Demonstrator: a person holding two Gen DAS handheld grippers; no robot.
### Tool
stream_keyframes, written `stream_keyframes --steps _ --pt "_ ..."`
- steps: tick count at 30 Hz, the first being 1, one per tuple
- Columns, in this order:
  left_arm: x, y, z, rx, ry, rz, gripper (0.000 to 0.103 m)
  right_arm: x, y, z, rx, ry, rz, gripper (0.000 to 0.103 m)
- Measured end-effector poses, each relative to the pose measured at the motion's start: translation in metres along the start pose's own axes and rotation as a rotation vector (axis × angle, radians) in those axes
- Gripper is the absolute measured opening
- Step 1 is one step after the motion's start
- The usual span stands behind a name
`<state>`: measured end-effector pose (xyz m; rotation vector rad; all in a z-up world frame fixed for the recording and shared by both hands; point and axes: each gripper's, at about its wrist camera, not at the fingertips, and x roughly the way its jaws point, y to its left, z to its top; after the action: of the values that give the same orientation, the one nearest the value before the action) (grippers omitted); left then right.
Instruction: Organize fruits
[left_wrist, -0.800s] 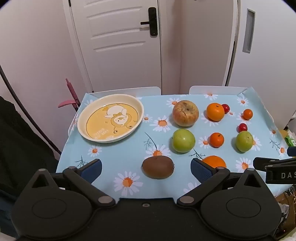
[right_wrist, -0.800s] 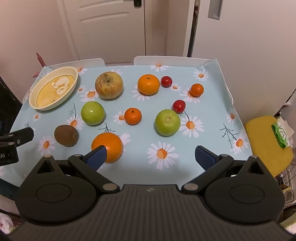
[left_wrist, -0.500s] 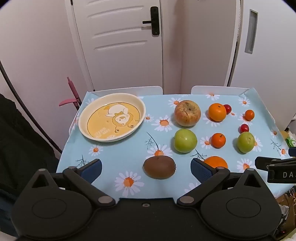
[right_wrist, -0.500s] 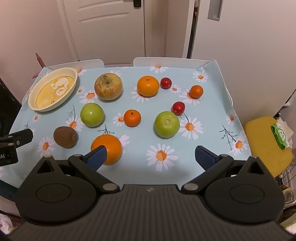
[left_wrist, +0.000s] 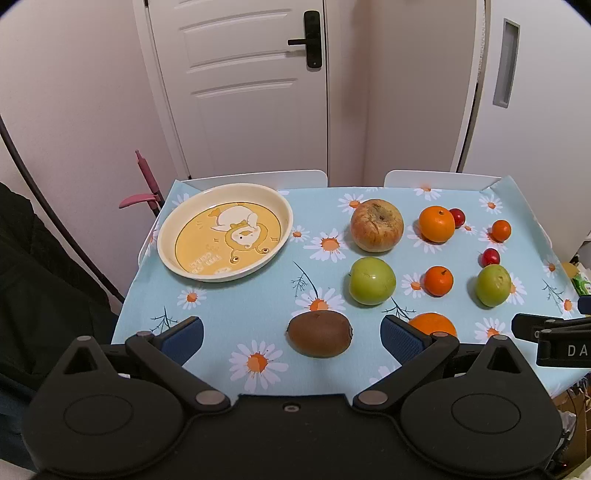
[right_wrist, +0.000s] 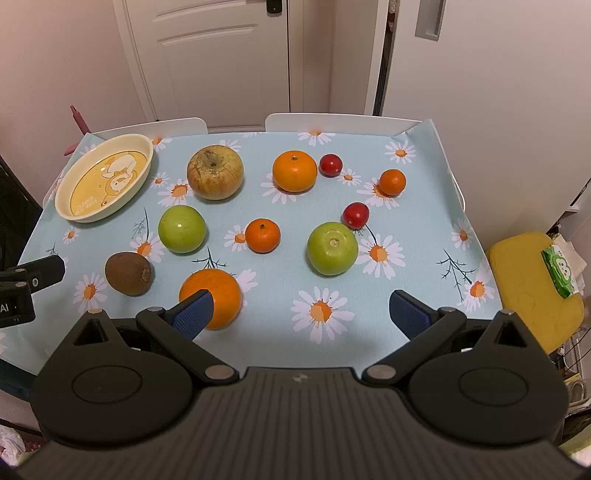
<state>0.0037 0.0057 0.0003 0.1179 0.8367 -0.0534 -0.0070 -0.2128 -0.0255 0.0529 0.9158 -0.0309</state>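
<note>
From my remote seat, both tongs hang released above the near edge of the desk (left_wrist: 258, 295), its daisy cloth strewn with fruit. My left tongs (left_wrist: 291, 332) gape wide with the kiwi (left_wrist: 319, 338) lying on the cloth between the pads, touching neither. The right pad (left_wrist: 400, 338) covers the lower left of the big orange (left_wrist: 434, 325), so only its top shows in this view. At the right edge the right tongs intrude as a black bar, its lettering cut off by the frame.

My right tongs (right_wrist: 301, 310) are likewise spread and grasp nothing; the left pad (right_wrist: 194, 312) overlaps that same orange (right_wrist: 212, 295) in the picture, and I cannot tell whether it touches. From here the rest reads plainly: a russet apple (right_wrist: 215, 176) at the back beside the plate (right_wrist: 72, 208), which holds no fruit; an orange (right_wrist: 294, 171) with a cherry (right_wrist: 330, 164) just beside it; a small tangerine (right_wrist: 392, 182) toward the far right; a second cherry (right_wrist: 355, 215) close to a green apple (right_wrist: 332, 248); another tangerine (right_wrist: 262, 235) and green apple (right_wrist: 181, 229) mid-desk. In the left view the first cherry (left_wrist: 458, 217) is half hidden behind the orange.

Right of the desk a yellow stool (right_wrist: 524, 288) carries a green packet (right_wrist: 561, 271), partly cropped. A pink handle (left_wrist: 142, 184) pokes up at the far left corner; what it belongs to I cannot make out.
</note>
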Motion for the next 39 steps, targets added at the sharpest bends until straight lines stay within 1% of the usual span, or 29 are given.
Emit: stream_keyframes --steps 39 --pt "0.0033 -0.0024 0.0034 0.004 0.003 0.003 0.103 -0.0004 -0.0021 0.0040 0.010 -0.002 0.000 0.103"
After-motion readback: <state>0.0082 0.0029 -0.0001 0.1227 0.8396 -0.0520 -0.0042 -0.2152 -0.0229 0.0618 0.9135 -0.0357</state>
